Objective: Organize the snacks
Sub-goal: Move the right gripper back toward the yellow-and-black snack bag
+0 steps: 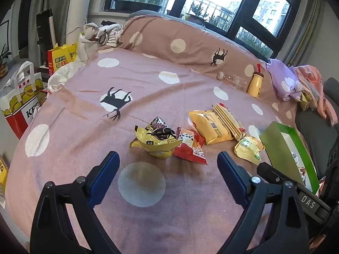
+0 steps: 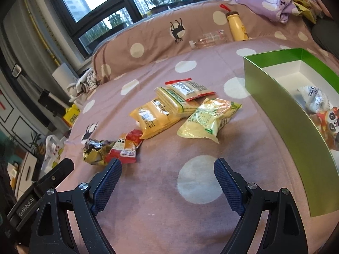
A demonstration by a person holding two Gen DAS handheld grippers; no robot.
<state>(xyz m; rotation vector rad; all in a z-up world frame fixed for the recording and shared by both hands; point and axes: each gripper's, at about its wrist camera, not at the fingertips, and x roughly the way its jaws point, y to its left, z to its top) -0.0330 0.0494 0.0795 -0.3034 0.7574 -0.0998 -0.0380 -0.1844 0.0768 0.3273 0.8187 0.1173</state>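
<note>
At mid-frame on the bed (image 2: pixel 148 190), snack packets (image 2: pixel 207 120) lay loose beside the green box (image 2: pixel 275 105); our left claw (image 1: pixel 168 163) and right claw (image 2: pixel 167 169) gaped wide, empty. Crinkly wrappers might slip from our pinch.

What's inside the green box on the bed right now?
In the green box, the right wrist view shows a white snack packet and an orange packet with a panda face. The near wall hides the rest of the floor.
</note>
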